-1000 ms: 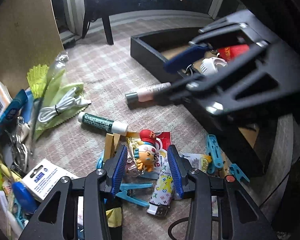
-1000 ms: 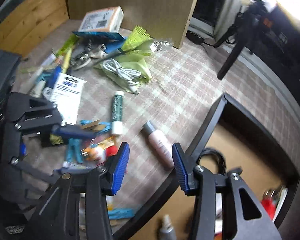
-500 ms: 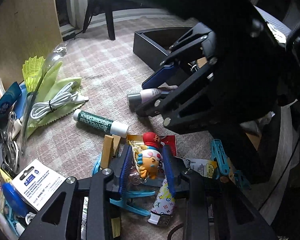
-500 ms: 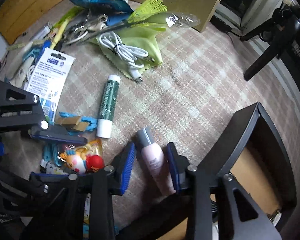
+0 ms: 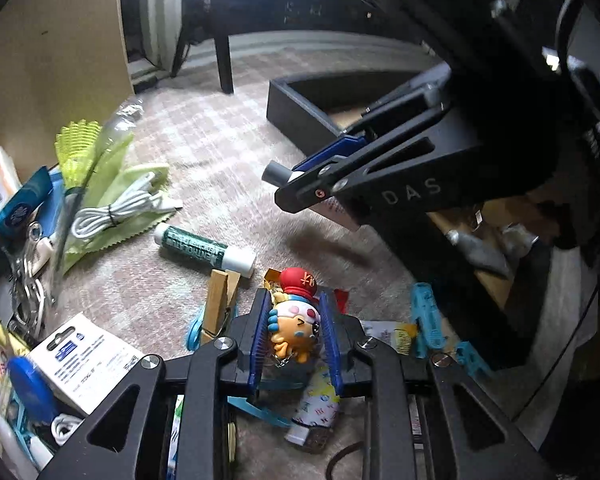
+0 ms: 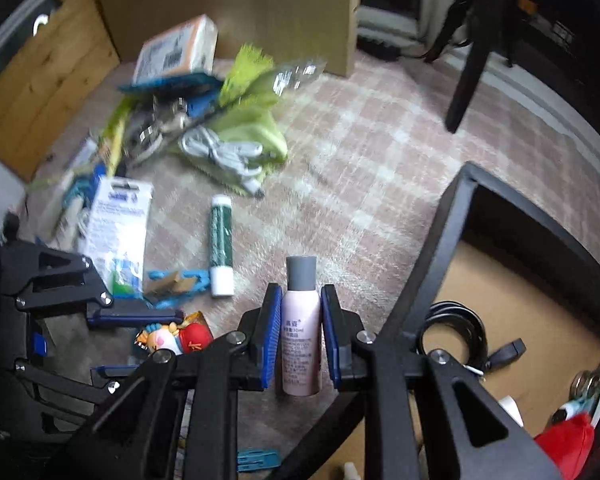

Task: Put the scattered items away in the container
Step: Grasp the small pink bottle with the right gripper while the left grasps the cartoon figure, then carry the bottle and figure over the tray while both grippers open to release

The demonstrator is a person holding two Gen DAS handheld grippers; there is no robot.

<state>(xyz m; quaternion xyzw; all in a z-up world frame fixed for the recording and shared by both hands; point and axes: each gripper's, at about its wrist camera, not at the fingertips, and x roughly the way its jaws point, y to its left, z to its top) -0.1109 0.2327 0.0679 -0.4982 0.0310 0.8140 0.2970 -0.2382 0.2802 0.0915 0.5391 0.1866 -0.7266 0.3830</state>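
Observation:
A toy figure with a red cap (image 5: 296,320) lies among clutter on the checked carpet. My left gripper (image 5: 295,300) straddles it, jaws closing, both blue pads against its sides. A pink bottle with a grey cap (image 6: 300,332) stands between the pads of my right gripper (image 6: 301,296), whose jaws are closing and grip it. In the left wrist view the bottle's cap (image 5: 274,172) hangs above its shadow on the carpet. The black container (image 6: 452,240) with a tan floor sits just right of the bottle.
A green tube (image 5: 204,246), wooden clothespin (image 5: 220,292), blue clips (image 5: 424,316), a lighter (image 5: 312,412), a white card packet (image 5: 84,360) and a white cable on green cloth (image 5: 116,208) litter the carpet. A black cable coil (image 6: 456,332) lies in the container. A tripod leg (image 6: 468,68) stands behind.
Both grippers have narrowed. The right one moved over the pink bottle, closed on it and raised it off the carpet. The left one closed in around the toy figure.

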